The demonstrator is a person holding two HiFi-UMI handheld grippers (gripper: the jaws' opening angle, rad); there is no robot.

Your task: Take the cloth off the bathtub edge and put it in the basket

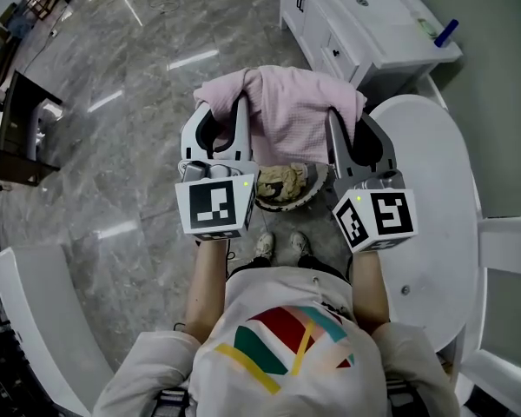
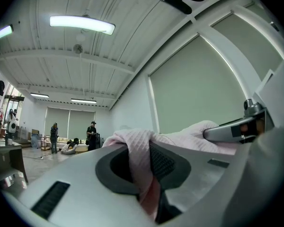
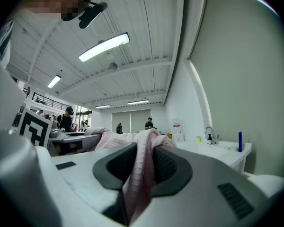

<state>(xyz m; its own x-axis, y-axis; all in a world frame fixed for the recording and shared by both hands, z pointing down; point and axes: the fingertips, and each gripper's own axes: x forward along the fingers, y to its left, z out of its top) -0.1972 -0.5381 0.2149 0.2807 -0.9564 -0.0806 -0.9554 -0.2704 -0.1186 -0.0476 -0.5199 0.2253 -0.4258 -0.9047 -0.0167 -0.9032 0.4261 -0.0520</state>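
A pink waffle-weave cloth (image 1: 282, 111) hangs stretched between my two grippers, held level in front of me. In the head view my left gripper (image 1: 223, 115) is shut on the cloth's left edge and my right gripper (image 1: 349, 118) on its right edge. The left gripper view shows the cloth (image 2: 141, 162) pinched between the dark pads of that gripper (image 2: 147, 151). The right gripper view shows the same: the cloth (image 3: 141, 174) is clamped in the right gripper (image 3: 143, 159). Directly below the cloth a round basket (image 1: 288, 205) stands on the floor with something beige inside. The white bathtub (image 1: 434, 189) lies to the right.
A white vanity cabinet (image 1: 347, 33) with a blue bottle (image 1: 446, 31) stands beyond the tub. The floor is grey marble (image 1: 130, 129), with a dark stand (image 1: 22, 129) at the left. My shoes (image 1: 278, 245) are just behind the basket. People stand far off (image 2: 92, 135).
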